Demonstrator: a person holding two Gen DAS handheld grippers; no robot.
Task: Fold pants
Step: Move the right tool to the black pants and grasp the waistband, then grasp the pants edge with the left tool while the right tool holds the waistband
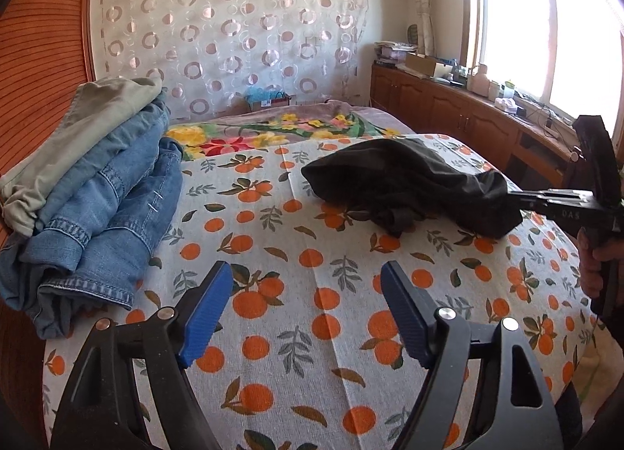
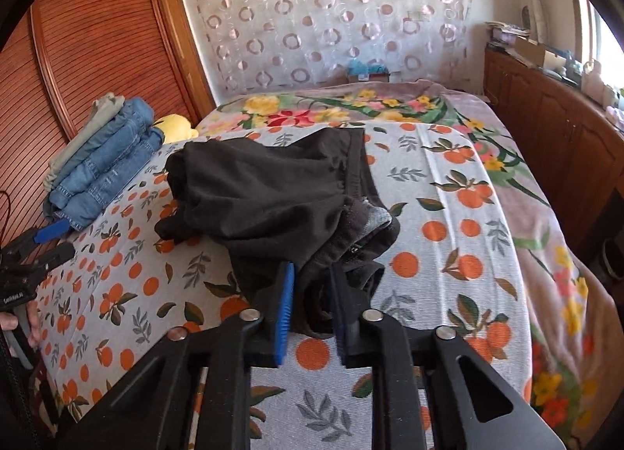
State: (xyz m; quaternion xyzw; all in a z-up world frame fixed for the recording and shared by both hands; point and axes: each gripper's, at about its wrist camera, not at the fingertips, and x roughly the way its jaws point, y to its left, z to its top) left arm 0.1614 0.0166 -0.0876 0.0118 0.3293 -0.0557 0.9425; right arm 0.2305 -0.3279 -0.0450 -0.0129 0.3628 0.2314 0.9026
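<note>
Clenched on a bunched fold of the black pants [image 2: 273, 192], the right gripper [image 2: 310, 309], blue pads [image 2: 284, 313] nearly together with dark cloth pinched between them; released, the left gripper [image 1: 306, 307], jaws spread wide over bare orange-print sheet [image 1: 312, 333] with nothing between. Lying crumpled in a heap mid-bed (waistband toward the far side in the right wrist view), those pants, well apart from the stack of folded jeans [image 1: 109, 196] topped by a grey-green garment [image 1: 78, 126] at the left edge against the slatted wooden panel [image 1: 39, 79]. Beyond, a floral blanket [image 1: 273, 130], a circle-patterned curtain [image 1: 234, 40] and a wooden cabinet [image 1: 448, 102] under the window.
</note>
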